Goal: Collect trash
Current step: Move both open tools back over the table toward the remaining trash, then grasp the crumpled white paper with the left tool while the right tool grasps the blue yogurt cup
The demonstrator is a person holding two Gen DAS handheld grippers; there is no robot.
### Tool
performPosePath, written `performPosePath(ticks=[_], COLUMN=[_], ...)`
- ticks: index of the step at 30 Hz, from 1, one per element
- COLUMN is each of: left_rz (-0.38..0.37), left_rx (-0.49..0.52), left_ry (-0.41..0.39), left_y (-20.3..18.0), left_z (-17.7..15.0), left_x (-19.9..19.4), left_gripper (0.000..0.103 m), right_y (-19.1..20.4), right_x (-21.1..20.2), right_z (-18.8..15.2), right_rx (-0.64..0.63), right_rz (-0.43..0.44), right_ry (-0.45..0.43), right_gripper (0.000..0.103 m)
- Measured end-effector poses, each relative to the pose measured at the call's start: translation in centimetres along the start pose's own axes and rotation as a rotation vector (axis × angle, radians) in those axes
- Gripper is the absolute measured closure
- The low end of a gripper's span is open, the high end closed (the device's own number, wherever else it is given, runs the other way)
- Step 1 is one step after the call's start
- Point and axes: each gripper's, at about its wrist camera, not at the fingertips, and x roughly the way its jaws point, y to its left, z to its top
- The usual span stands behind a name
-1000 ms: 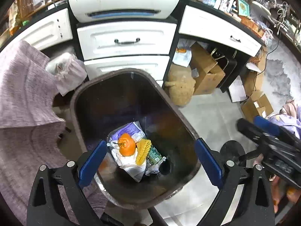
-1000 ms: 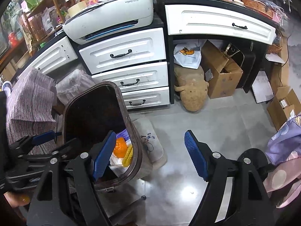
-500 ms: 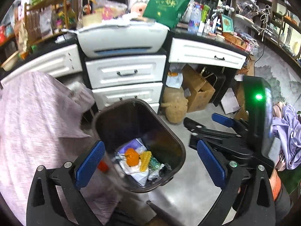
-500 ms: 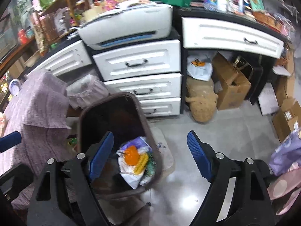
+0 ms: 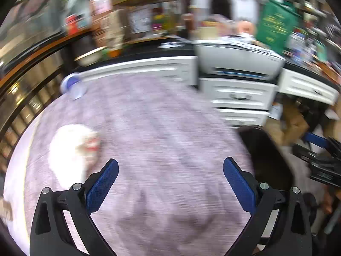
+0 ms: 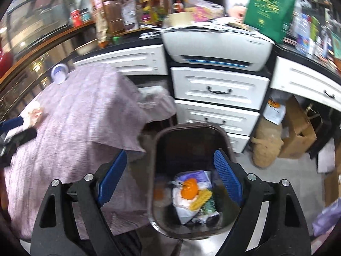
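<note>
The left gripper point(image 5: 170, 183) was seen with its blue pads spread wide and nothing between them, poised over the mauve tablecloth point(image 5: 162, 128); the crumpled white tissue point(image 5: 72, 149), blurred and marked with red, lay on that cloth ahead and to the left of the left pad, near but apart from it, its longer side seemingly running roughly towards and away from the fingers. The right gripper point(image 6: 170, 175) was likewise held wide and empty above the brown trash bin point(image 6: 157, 149), where an orange peel point(image 6: 189, 188) and wrappers already lay, so the tissue was judged nearer the left hand.
</note>
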Motion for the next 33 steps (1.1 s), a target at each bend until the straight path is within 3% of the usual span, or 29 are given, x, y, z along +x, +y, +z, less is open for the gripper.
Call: performPosePath(ticks=[7, 12, 17, 20, 22, 23, 25, 28, 33], left_rz=[0.142, 0.145, 0.098, 0.064, 0.022, 0.009, -0.013, -0.016, -0.007], left_rx=[-0.117, -0.166, -0.208, -0.243, -0.274, -0.293, -0.315, -0.35, -0.429], left_ry=[0.065, 0.103, 0.113, 0.109, 0.108, 0.107, 0.097, 0.055, -0.013], left_y=[8.4, 11.2, 12.8, 13.6, 14.1, 14.4, 14.9, 15.8, 17.8], left_z=[0.6, 1.0, 0.5, 0.1, -0.1, -0.2, -0.2, -0.2, -0.1], left_x=[3.2, 5.3, 6.6, 6.7, 6.8, 6.8, 6.5, 5.4, 3.4], left_gripper=[0.006, 0.006, 0.008, 0.028, 0.053, 0.055, 0.076, 0.083, 0.084], right_y=[4.2, 8.3, 12.6, 15.6, 18.0, 18.7, 21.3, 24.5, 29.8], right_x=[0.6, 1.5, 3.1, 4.4, 5.6, 5.9, 6.9, 8.5, 12.7], right_z=[1.8, 3.8, 6.1, 7.6, 8.8, 9.1, 10.2, 12.1, 14.9], right_rx=[-0.067, -0.117, -0.161, -0.195, -0.223, -0.233, -0.269, -0.294, -0.309], right_rz=[0.071, 0.151, 0.226, 0.268, 0.298, 0.304, 0.323, 0.355, 0.409], right_ry=[0.013, 0.029, 0.04, 0.056, 0.071, 0.074, 0.076, 0.091, 0.168], right_gripper=[0.02, 0.02, 0.02, 0.02, 0.02, 0.02, 0.02, 0.02, 0.02])
